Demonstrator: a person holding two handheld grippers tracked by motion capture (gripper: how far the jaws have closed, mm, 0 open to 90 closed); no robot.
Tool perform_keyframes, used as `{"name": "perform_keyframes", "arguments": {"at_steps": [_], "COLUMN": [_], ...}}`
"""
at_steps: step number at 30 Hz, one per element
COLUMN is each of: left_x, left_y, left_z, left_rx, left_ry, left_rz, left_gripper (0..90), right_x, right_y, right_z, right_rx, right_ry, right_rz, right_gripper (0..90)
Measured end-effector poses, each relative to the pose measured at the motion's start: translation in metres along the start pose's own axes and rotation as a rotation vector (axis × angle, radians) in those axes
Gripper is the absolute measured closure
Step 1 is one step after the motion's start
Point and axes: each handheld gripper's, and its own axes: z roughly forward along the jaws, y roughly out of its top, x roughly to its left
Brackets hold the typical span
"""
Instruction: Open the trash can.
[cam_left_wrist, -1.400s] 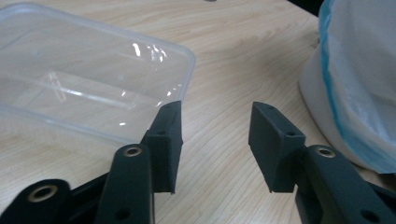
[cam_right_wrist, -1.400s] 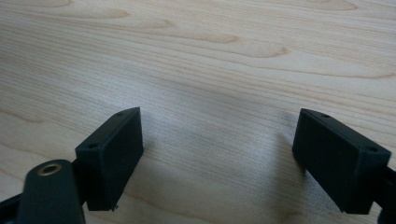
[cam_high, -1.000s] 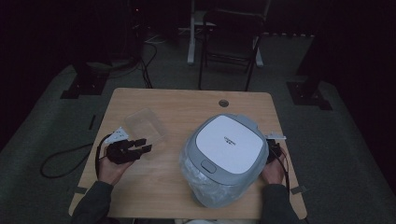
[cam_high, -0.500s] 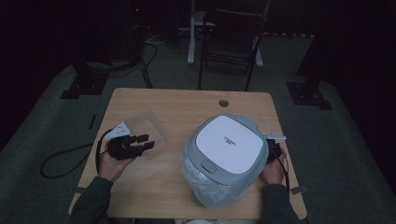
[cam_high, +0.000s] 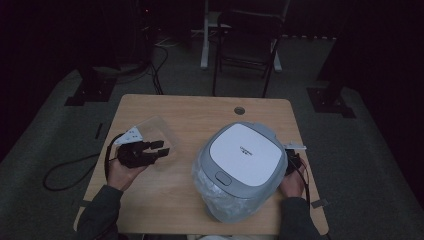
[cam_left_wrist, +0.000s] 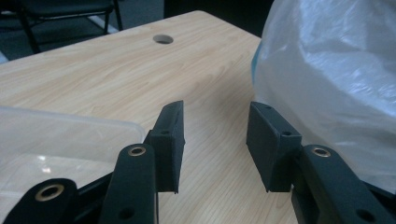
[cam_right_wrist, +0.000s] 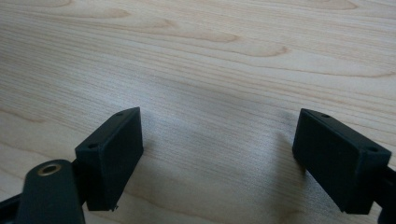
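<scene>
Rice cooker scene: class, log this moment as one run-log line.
left gripper: open, empty, over clear container | right gripper: open, empty | rice cooker: lid shut, plastic-wrapped, on table

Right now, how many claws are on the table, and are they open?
2. The left claw is at the table's left side by the clear plastic container, open. The right claw is beside the plastic-wrapped rice cooker, open over bare wood.

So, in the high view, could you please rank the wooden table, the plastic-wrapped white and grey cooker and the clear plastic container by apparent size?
1. Light wooden table
2. White and grey cooker wrapped in clear plastic
3. Clear plastic container, partly hidden under the left gripper
</scene>
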Motion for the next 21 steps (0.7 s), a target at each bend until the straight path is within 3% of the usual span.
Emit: {"name": "perform_keyframes", "arguments": {"at_steps": [21], "left_x": [-0.015], "left_y": [0.025], "left_z": [-0.001], "left_rx": [-0.029], "left_ry": [-0.027], "left_rz": [0.054], "left_gripper": [56.0], "right_x": [0.0], "right_y": [0.0], "right_z": [0.0], "right_rx": [0.0], "right_ry": [0.0], "right_rz": [0.0], "right_gripper": [15.5]}}
